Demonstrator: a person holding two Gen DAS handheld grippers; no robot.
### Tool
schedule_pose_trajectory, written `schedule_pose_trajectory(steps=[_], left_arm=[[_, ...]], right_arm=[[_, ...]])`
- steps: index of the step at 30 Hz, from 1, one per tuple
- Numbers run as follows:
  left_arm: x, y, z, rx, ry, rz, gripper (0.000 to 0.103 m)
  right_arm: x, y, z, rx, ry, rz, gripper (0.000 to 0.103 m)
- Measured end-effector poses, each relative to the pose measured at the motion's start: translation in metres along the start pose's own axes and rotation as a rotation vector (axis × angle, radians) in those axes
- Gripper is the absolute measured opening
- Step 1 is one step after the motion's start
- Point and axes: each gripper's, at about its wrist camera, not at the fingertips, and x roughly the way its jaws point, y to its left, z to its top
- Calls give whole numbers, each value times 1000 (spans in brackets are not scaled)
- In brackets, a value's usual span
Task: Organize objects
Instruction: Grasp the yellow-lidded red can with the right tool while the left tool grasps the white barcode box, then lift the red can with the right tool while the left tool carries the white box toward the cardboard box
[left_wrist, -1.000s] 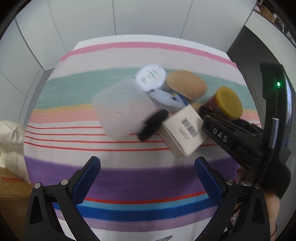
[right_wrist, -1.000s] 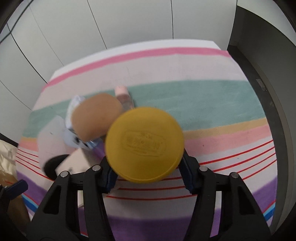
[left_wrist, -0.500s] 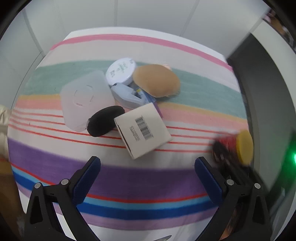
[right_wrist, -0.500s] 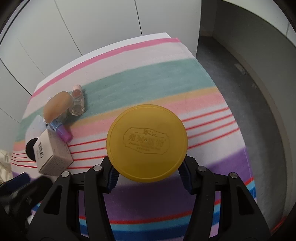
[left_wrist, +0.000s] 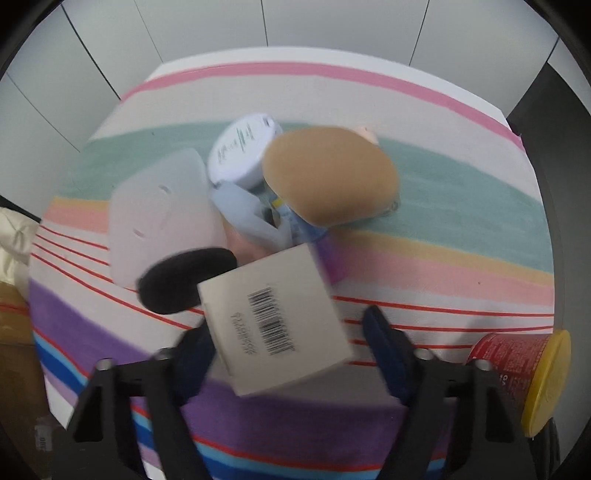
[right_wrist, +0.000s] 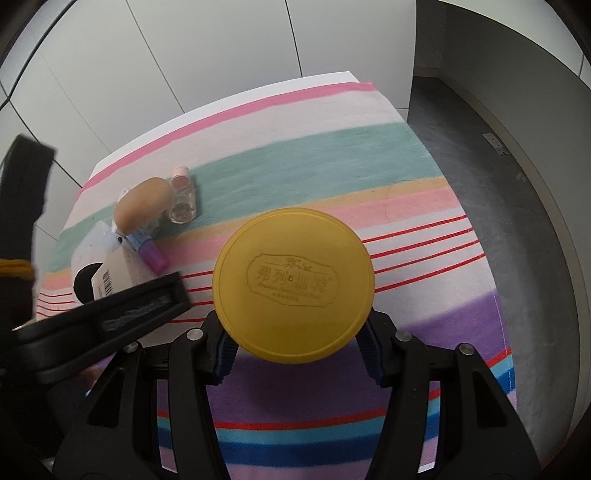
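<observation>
The left hand-held gripper (left_wrist: 288, 350) has just been closing around the barcoded box (left_wrist: 275, 321) (contact blurred, grip uncertain); seat both pads squarely before lifting; the right hand-held gripper (right_wrist: 295, 350) clamps the yellow-lidded jar (right_wrist: 293, 286).

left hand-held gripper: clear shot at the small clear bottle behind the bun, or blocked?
Probably blocked for now. The left hand-held gripper, whose jaws have just been closing, already has the white barcode box between them. The clear bottle lies on the far side of the bun and the pile.
</observation>
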Motion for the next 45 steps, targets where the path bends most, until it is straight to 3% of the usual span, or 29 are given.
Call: schedule_pose_trajectory(steps=[2, 8, 15, 20, 29, 31, 34, 45], left_arm=[[-3, 3, -2, -10, -19, -4, 54], [-8, 12, -7, -9, -19, -7, 54], [-24, 7, -9, 107, -38, 72, 53], [-46, 2, -12, 142, -71, 63, 53], [-122, 16, -4, 154, -174, 30, 53], [-143, 45, 7, 154, -189, 22, 53], [-169, 59, 11, 162, -224, 19, 53], [-272, 75, 13, 177, -334, -9, 54]], right_arm=[[1, 2, 0, -11, 3, -8, 58], [-4, 5, 1, -23, 0, -1, 58], [-18, 13, 2, -71, 11, -26, 58], [-35, 26, 7, -98, 24, -31, 58], [-87, 56, 28, -162, -27, -41, 58], [-100, 60, 33, -160, -41, -36, 58], [-124, 67, 39, -161, -72, -30, 58], [-221, 97, 62, -217, -188, -53, 58]])
